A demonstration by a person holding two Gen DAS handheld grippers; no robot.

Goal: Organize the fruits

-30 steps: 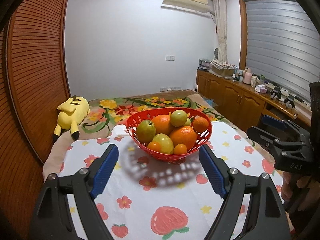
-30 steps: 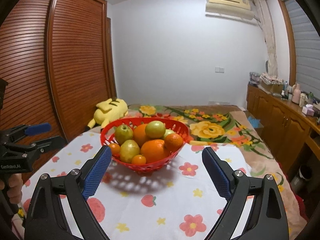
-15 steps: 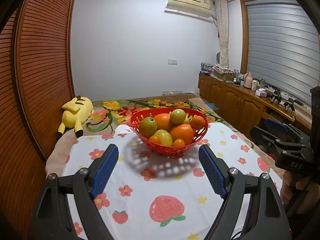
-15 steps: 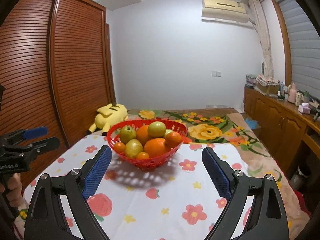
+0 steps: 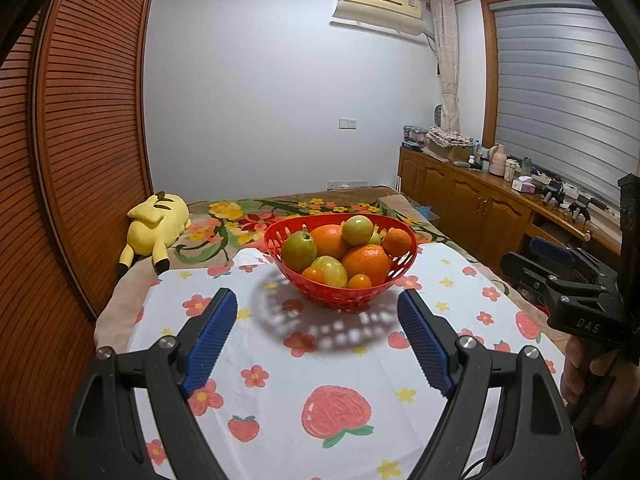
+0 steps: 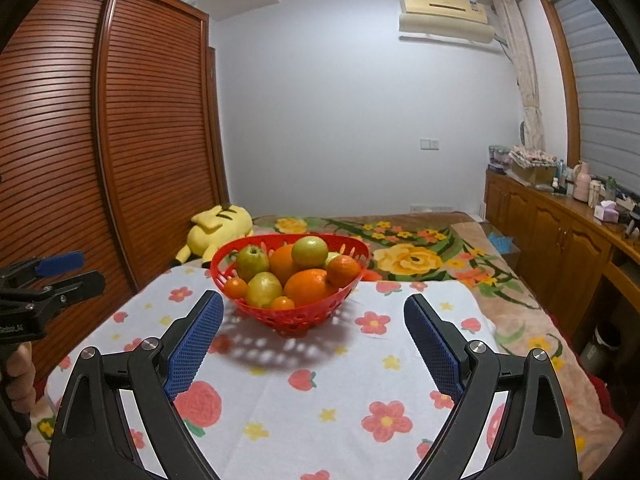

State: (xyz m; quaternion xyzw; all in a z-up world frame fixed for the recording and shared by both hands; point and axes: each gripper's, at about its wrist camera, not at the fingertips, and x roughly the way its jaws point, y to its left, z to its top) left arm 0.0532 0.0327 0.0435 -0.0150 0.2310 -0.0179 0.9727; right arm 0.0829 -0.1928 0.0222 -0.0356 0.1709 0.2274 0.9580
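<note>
Oranges and green fruit all piled in red basket (image 5: 340, 296); left gripper (image 5: 316, 332), right gripper (image 6: 314, 332) near it, jaws wide apart, empty.

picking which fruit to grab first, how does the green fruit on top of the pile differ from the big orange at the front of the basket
The green fruit is yellow-green and smooth; the big orange is deep orange. The green fruit is clearly smaller than the big orange. The green fruit sits at the peak of the pile, resting on other fruit, while the big orange lies lower, against the front wall of the red basket. Both are roundish, uncovered, and inside the same basket.
</note>
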